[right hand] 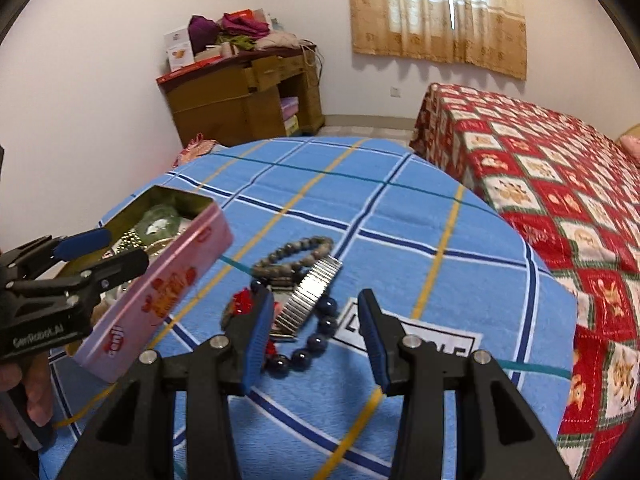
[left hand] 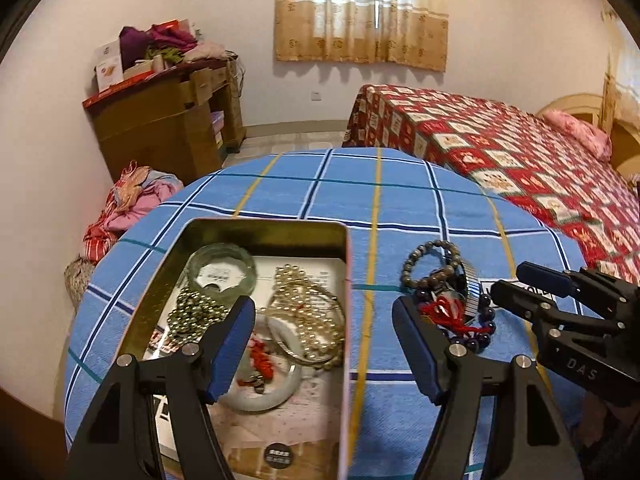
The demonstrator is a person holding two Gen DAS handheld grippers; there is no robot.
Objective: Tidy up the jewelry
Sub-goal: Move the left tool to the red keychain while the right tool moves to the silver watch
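Observation:
An open pink tin [left hand: 347, 264] [right hand: 168, 292] holds a green glass bangle [left hand: 222, 272], pearl strands [left hand: 308, 312], a white bangle [left hand: 264, 396] and a red cord charm [left hand: 260, 356]. My left gripper [left hand: 324, 344] [right hand: 116, 250] hangs open over the tin, gripping nothing. To the right of the tin a pile lies on the cloth: a grey bead bracelet [right hand: 296, 254] [left hand: 432, 260], a metal stretch band [right hand: 312, 296] [left hand: 472, 284], a dark blue bead bracelet [right hand: 324, 332] and a red tassel [right hand: 242, 300]. My right gripper [right hand: 316, 336] [left hand: 516, 284] is open above this pile, pads touching nothing.
The round table carries a blue checked cloth [left hand: 400, 200] with a white label [right hand: 420, 340] beside the pile. A bed with a red quilt [left hand: 520, 152] stands close on the right. A wooden desk [left hand: 168, 120] and heaped clothes [left hand: 128, 208] lie beyond the far left edge.

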